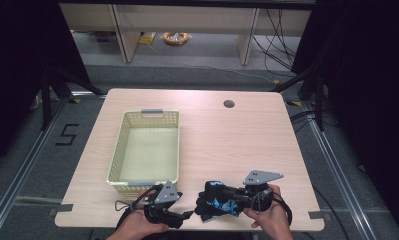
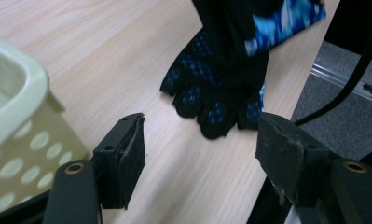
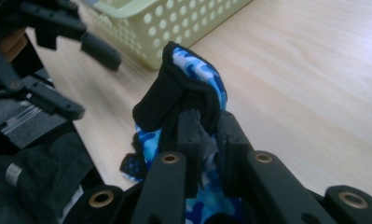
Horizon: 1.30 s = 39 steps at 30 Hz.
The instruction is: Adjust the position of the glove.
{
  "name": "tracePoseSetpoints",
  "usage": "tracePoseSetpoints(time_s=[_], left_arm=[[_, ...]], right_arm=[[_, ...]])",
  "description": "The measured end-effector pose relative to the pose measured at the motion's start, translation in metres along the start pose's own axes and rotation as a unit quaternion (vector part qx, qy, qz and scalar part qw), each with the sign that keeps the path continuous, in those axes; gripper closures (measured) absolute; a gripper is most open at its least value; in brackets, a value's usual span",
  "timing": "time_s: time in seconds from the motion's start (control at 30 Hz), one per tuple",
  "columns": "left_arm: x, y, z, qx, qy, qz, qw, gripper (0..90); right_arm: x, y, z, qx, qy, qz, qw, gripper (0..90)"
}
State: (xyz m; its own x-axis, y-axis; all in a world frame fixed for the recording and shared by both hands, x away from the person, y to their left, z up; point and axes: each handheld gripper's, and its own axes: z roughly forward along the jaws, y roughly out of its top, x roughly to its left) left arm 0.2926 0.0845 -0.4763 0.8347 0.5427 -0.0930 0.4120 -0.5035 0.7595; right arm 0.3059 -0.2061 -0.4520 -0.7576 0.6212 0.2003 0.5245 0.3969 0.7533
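Note:
A black glove with blue camouflage fabric (image 1: 217,200) lies near the table's front edge, its dotted fingertips (image 2: 211,102) resting on the wood. My right gripper (image 1: 239,196) is shut on the glove's black cuff (image 3: 183,93), which folds up over the jaws in the right gripper view. My left gripper (image 1: 187,215) stands open just left of the glove, its pads (image 2: 127,154) wide apart with nothing between them, pointing at the glove's fingertips.
A pale yellow perforated basket (image 1: 146,116) stands left of centre on the wooden table (image 1: 237,135), close behind my left gripper; its corner (image 2: 16,93) is beside the left jaw. A round cable hole (image 1: 229,104) is at the back. The table's front edge is right below both hands.

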Motion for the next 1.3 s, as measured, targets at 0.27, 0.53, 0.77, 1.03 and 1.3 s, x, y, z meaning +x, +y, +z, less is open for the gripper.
tracePoseSetpoints(time_s=[0.27,0.53,0.77,1.03,1.3], left_arm=[[0.003,0.019,0.007,-0.016,-0.009,0.009,0.9998,35.0],[-0.002,0.032,0.013,-0.024,-0.030,0.013,0.9992,41.8],[-0.005,0.032,0.012,-0.026,-0.052,0.032,0.9978,71.3],[-0.002,0.026,0.014,-0.019,-0.069,-0.021,0.9972,81.3],[-0.001,0.014,0.022,-0.006,-0.081,-0.059,0.9950,81.5]], right_arm=[[0.008,-0.003,0.007,0.014,0.013,-0.019,0.9996,82.2],[0.017,-0.002,0.014,0.028,0.027,-0.041,0.9984,82.2],[0.020,0.002,0.015,0.032,0.026,-0.057,0.9975,82.0],[0.018,0.016,0.015,0.036,0.005,-0.070,0.9969,81.8],[0.017,0.037,0.035,0.073,-0.009,-0.115,0.9907,80.2]])
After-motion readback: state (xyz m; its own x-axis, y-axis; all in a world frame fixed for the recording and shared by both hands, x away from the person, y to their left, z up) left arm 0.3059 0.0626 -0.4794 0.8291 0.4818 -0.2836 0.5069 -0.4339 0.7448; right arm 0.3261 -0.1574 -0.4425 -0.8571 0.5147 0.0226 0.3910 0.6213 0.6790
